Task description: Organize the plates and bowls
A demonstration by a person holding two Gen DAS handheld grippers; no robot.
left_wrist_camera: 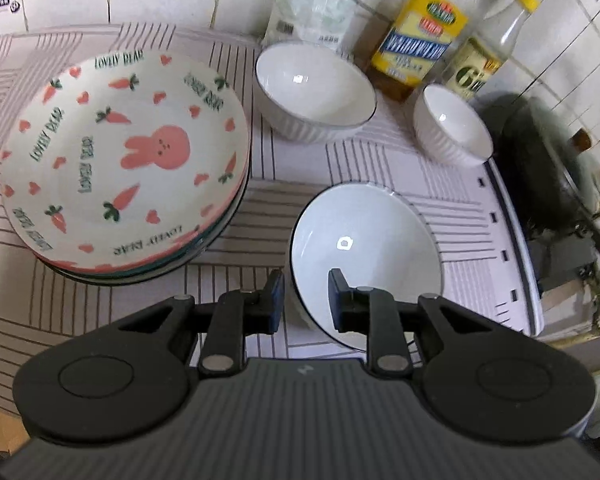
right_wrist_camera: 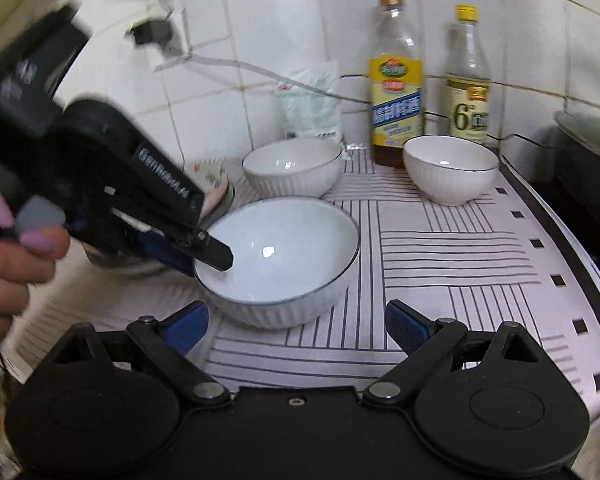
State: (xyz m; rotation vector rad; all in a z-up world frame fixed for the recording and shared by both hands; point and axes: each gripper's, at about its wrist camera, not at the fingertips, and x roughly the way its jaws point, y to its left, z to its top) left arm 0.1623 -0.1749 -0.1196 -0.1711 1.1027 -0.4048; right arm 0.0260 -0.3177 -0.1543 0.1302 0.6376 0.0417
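Left gripper [left_wrist_camera: 306, 300]: fingers straddle the near white bowl's [left_wrist_camera: 364, 248] rim, one inside, one outside; whether they pinch it, I cannot tell.
Right gripper [right_wrist_camera: 296, 328]: spread wide, holding nothing.
Plate stack [left_wrist_camera: 124, 156]: left of the bowl.

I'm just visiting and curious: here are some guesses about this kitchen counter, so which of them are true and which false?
1. Three white bowls sit on the counter. True: the near bowl, a middle bowl and a far bowl.
2. The plates are spread out singly. False: they form one stack, with a rabbit plate on top.
3. The left gripper straddles the near bowl's rim. True: one finger is inside, one outside, with a gap showing.
4. The right gripper grips a bowl. False: it is wide open and touches nothing.
5. Two bottles stand by the tiled wall. True: an oil bottle and a clear bottle.
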